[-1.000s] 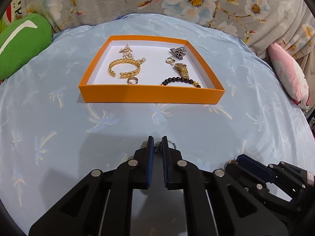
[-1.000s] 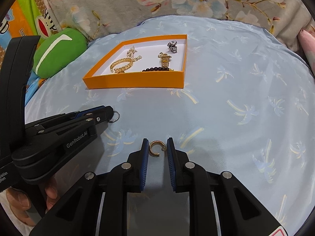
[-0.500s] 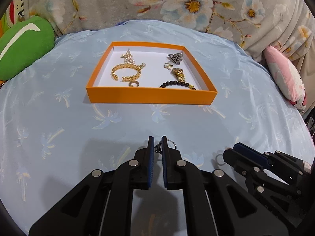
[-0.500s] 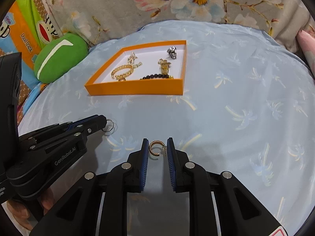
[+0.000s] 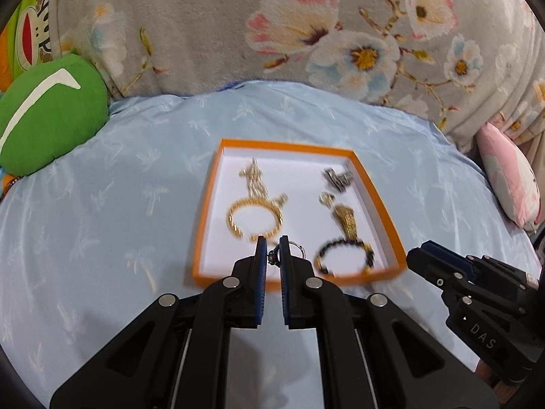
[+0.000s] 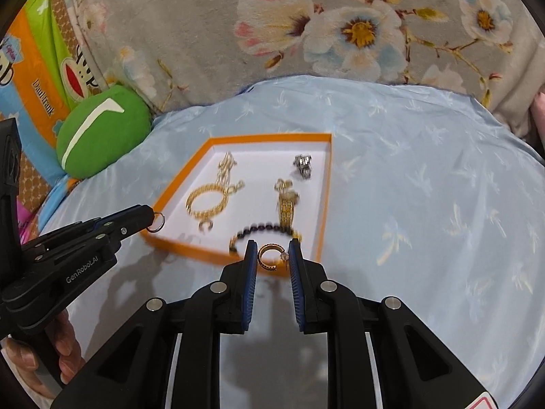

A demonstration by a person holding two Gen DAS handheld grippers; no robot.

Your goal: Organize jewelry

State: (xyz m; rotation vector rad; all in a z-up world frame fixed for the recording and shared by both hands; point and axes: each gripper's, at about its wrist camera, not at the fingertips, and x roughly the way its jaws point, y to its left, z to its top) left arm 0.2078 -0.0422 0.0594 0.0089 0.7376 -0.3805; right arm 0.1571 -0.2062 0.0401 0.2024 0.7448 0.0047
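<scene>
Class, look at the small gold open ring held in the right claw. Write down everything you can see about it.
The small gold open ring is a C-shaped band of ridged, yellow metal, its gap facing right, where a tiny pale stone sits at one end. It is pinched between the blue pads of the right claw, standing on edge so its opening faces the camera. It hangs clear of the blue sheet, in front of the near wall of the orange tray. Only the pads touch it.

The orange tray (image 5: 204,225) lies on the bed sheet (image 5: 102,238). Its low walls are the only barrier on approach from the near side. Inside, white floor is free in the near-left corner and between the gold bracelet (image 5: 253,220) and the beaded bracelet (image 5: 344,255). The green cushion (image 5: 47,116) and floral blanket (image 5: 306,34) bound the far side.
</scene>
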